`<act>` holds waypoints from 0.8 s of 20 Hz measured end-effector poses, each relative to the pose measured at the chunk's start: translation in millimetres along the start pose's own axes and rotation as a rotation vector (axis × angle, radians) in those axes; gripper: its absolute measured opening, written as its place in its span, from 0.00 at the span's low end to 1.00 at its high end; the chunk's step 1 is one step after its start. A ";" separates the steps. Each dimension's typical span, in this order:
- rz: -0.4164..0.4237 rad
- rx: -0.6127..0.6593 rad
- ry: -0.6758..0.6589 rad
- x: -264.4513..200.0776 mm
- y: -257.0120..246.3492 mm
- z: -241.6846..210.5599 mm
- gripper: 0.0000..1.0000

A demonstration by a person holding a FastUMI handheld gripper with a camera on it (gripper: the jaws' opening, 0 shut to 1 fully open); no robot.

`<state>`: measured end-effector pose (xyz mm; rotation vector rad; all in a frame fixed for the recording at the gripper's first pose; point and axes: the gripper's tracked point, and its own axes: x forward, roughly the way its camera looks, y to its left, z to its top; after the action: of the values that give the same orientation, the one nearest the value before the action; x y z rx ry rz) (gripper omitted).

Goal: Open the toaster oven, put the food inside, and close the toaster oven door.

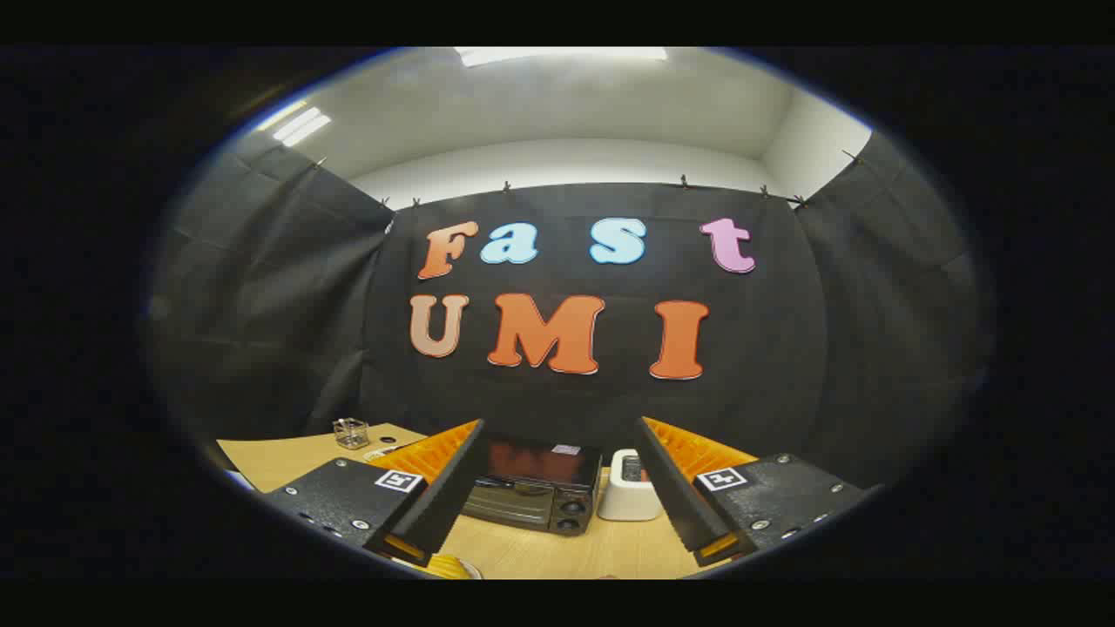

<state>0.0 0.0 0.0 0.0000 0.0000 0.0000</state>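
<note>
While the gripper (557,440) is hovering wide open and holding nothing, the closed toaster oven (533,488) is sitting beyond its fingers beside a white toaster (629,488)

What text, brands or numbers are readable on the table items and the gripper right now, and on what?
Nothing here reads as words.
Toaster oven: the pale sticker on its top is too small to read, and any marks by the knobs are too blurred.
White toaster: no text can be made out.
Gripper, open with nothing between its fingers: a square black-and-white marker on each side, a pattern rather than words.
</note>
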 end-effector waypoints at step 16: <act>0.034 -0.032 0.023 5.1 64.9 -13.8 0.98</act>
<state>5.1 64.9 -13.8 -0.0319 0.0232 0.0342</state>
